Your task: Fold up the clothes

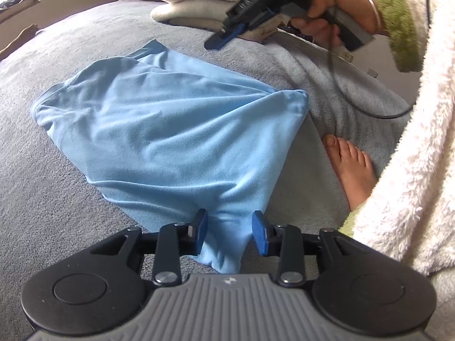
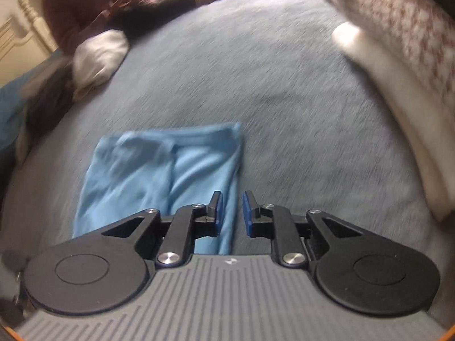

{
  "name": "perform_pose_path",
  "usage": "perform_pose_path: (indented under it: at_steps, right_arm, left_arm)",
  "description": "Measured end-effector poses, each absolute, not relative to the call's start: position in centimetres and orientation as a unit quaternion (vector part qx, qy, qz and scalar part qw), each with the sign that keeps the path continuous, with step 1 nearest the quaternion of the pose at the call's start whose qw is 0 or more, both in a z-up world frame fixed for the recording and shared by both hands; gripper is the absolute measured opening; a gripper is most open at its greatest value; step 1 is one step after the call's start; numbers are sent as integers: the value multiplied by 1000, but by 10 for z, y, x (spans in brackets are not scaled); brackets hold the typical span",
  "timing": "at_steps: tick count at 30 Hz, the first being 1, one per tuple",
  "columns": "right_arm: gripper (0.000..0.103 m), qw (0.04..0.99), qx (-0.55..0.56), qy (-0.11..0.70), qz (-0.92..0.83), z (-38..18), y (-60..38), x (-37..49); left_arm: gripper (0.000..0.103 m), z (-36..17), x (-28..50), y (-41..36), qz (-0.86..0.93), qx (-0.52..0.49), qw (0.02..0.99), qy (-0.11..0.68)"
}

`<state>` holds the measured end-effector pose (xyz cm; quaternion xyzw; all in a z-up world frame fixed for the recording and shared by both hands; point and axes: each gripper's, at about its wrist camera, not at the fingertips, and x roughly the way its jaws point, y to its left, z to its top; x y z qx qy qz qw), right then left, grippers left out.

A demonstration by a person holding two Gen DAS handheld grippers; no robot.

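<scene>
Right now the job looks mid-fold on one garment — a light blue cloth (image 1: 159, 119) lying on the grey bed cover (image 1: 42, 187), already doubled over w/ a waistband-like hem at the far end and a bunched corner on the person's side. The left hand-held gripper (image 1: 229, 228) sits low over the near end of the cloth; a gathered tail of fabric runs between its blue pads, but the jaws stand partly apart and I see gaps either side, so the pads don't look to be pressing — more a loosened hold than a grip. The right hand-held gripper (image 2: 231, 213) is partly open too and empty: nothing between its pads, only the cloth's right edge and bed cover showing below them. In the left wrist view it hangs up in the air beyond the cloth, near the stack of folded items (image 1: 196, 2), held by a hand (image 1: 321, 20) in a fluffy white sleeve. The right wrist view is blurred, so fine detail there is hard to tell. A bare foot (image 1: 352, 167) rests just beside the cloth's near right side. My read: a fold has been laid down and both sides are letting go. Next move prob calls for picking fresh grip points — e.g. the near end or the bunched corner — pinching thru all layers so they don't slip, then carrying that end over toward the hem w/o dragging the rest, and flattening the lumpy right corner first.
</scene>
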<state>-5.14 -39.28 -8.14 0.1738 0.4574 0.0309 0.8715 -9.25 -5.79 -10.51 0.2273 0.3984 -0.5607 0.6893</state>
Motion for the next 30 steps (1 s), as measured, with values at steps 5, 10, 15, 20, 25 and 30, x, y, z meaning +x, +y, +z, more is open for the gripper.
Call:
perform_pose_path:
  at_steps: [5, 10, 15, 20, 25, 30]
  right_arm:
    - [27, 861, 172, 477, 37, -100, -374, -73]
    - [3, 870, 149, 469, 6, -105, -371, -79]
    - [7, 888, 110, 444, -44, -92, -379, -81]
    - [29, 903, 168, 394, 37, -73, -366, -48]
    - [32, 877, 243, 408, 79, -98, -359, 13]
    - [26, 875, 232, 414, 99, -116, -344, 45]
  left_arm:
    - [36, -104, -95, -57, -559, 233, 690, 396]
    - [36, -103, -101, -58, -552, 255, 692, 389]
    - [36, -102, -106, -60, -545, 277, 694, 380]
    - [36, -101, -106, -63, -540, 280, 696, 381]
    - [36, -100, -112, -62, -537, 294, 699, 371]
    - [36, -101, -113, -62, -539, 302, 696, 366]
